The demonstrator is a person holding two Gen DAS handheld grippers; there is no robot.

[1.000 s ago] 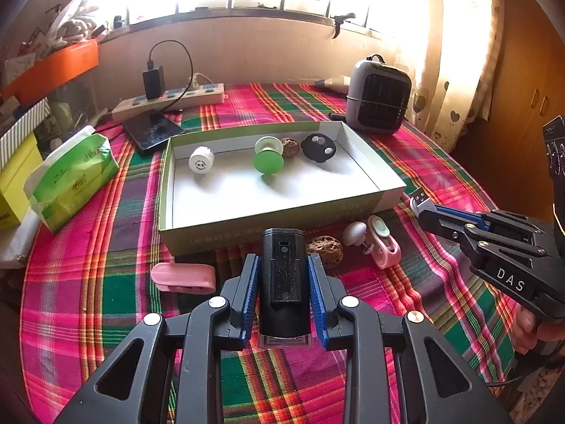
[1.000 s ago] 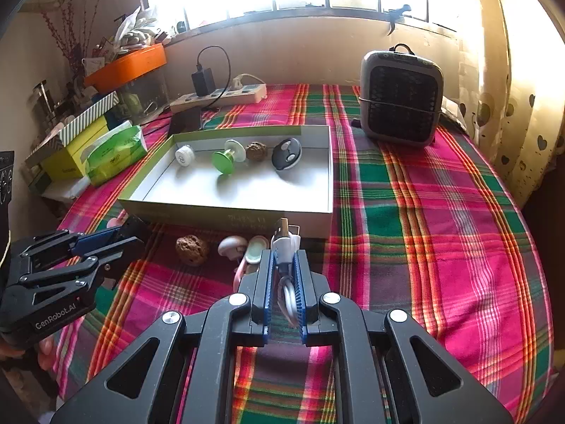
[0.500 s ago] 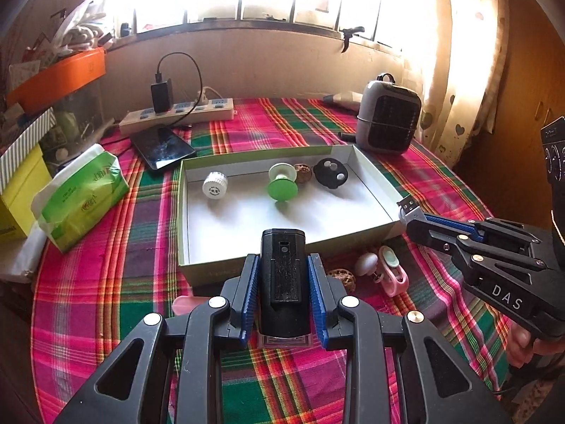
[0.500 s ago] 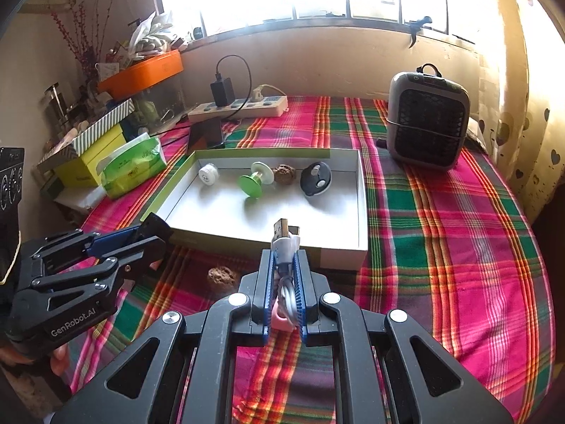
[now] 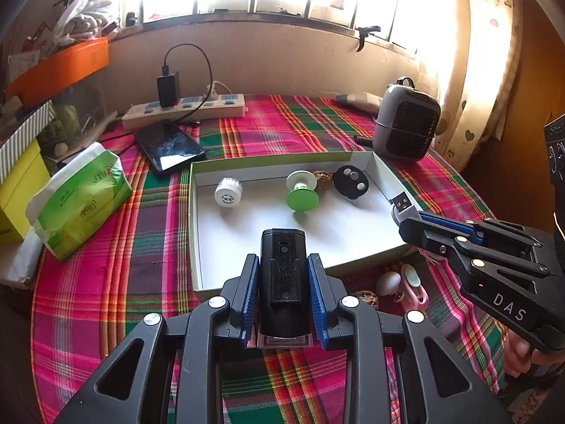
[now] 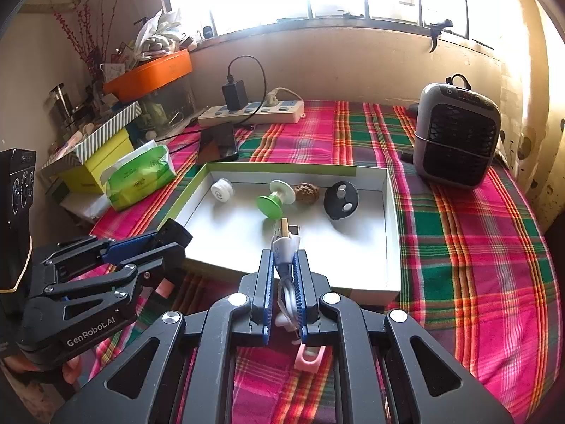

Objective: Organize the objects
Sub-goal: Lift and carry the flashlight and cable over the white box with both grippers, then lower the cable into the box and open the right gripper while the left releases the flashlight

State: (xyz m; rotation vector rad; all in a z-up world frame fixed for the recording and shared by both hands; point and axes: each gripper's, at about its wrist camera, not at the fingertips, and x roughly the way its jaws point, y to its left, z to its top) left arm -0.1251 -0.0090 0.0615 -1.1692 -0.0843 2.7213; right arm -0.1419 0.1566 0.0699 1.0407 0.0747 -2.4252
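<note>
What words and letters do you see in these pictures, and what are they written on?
"DAS": on the black right gripper, seen from the left camera.
"GenRobot.AI": on the black left gripper, seen from the right camera.
Green tissue pack: print too blurred to read.
White round cap in the box: marks too small.

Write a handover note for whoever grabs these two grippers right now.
Left gripper: shut on a black rectangular plastic block, held over the near wall of the shallow white cardboard tray.
Right gripper: shut on a white USB cable, plug forward, near the tray's near edge.
Done: a white ribbed cap, a green-and-white spool, a brown walnut and a black round fob lie along the tray's far wall.
Left: place both held items; then the second walnut, the white egg-shaped piece and the pink clip on the plaid cloth by the tray.
</note>
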